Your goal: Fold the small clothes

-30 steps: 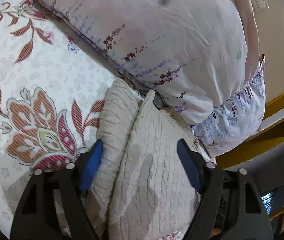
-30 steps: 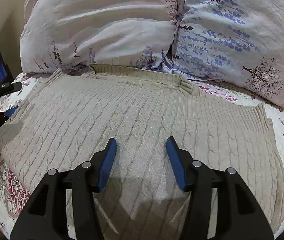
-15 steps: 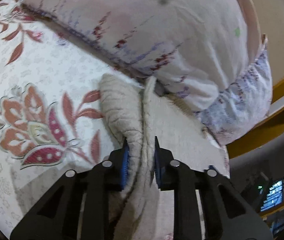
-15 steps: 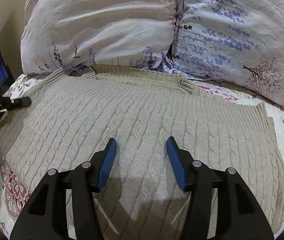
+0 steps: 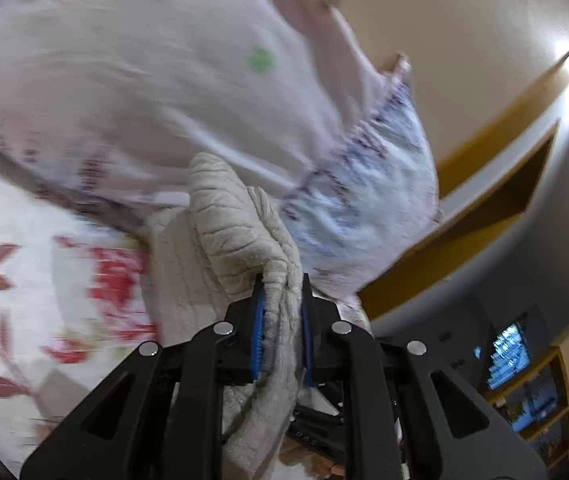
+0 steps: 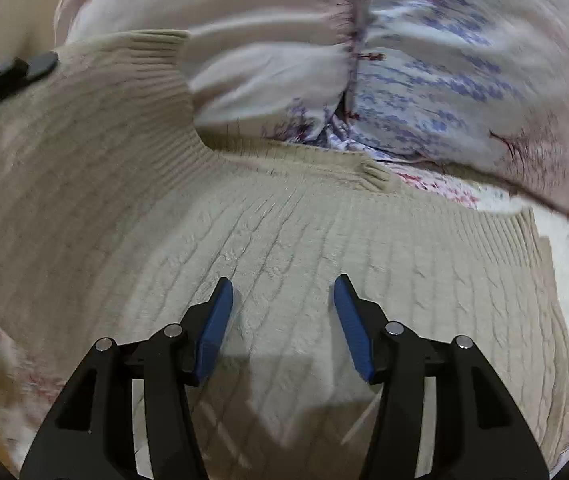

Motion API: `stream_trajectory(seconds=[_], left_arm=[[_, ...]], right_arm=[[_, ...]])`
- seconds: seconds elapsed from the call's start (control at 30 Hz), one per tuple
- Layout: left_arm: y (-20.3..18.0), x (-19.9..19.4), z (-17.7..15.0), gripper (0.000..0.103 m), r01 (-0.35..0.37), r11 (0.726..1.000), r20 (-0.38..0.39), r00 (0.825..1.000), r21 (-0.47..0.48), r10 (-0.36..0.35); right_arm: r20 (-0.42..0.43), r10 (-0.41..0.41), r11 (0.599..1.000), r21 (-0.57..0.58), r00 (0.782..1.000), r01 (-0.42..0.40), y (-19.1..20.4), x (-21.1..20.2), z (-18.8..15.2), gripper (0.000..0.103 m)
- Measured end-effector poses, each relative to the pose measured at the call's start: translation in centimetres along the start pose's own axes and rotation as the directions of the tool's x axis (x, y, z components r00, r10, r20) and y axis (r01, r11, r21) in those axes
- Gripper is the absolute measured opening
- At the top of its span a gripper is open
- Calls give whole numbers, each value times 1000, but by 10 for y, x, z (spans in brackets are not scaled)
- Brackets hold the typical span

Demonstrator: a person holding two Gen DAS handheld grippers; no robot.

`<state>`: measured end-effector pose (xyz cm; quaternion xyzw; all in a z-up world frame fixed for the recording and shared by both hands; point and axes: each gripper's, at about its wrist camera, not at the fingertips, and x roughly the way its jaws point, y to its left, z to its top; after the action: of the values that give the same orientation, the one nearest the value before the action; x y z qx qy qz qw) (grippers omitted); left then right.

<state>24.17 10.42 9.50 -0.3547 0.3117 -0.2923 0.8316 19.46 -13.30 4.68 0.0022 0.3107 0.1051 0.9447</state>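
beige cable-knit sweater [image 6: 244, 240], ribbed edge pinched in left gripper [image 5: 282, 312], right gripper [image 6: 282, 312] spread wide

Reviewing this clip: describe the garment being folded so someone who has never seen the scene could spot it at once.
On the floral bedsheet, in front of two pale flowered pillows, lies a beige cable-knit sweater. The left gripper pinches one ribbed edge; the right gripper is open above it. It is the only plain, unprinted fabric.

The sweater [image 6: 276, 248] is showing rough cable-knit wool; the pillows [image 6: 464, 72] are looking like smooth printed cotton; the tongs [image 6: 282, 304] are showing matt black plastic.
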Motion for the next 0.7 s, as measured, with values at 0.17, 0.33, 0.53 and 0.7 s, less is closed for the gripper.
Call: stream_trajectory(seconds=[0.17,0.33,0.53,0.7], left_arm=[[-44,41,-9,14,84,995,-52,995,55,-82],[-68,97,-36,14,131,990,-132,984,56,-123],[-71,176,-95,14,93,996,-309,947,14,-84],[-75,182,-106,50,173,983,-384,905,-55,-181]], right_arm=[[109,32,983,177,994,-51,-60,-46,-5,55],[161,-1,951,304,987,-49,-123,-74,-28,55],[171,21,881,463,985,-99,-176,-81,-48,55],[192,130,816,536,973,-214,-198,-83,-54,55]])
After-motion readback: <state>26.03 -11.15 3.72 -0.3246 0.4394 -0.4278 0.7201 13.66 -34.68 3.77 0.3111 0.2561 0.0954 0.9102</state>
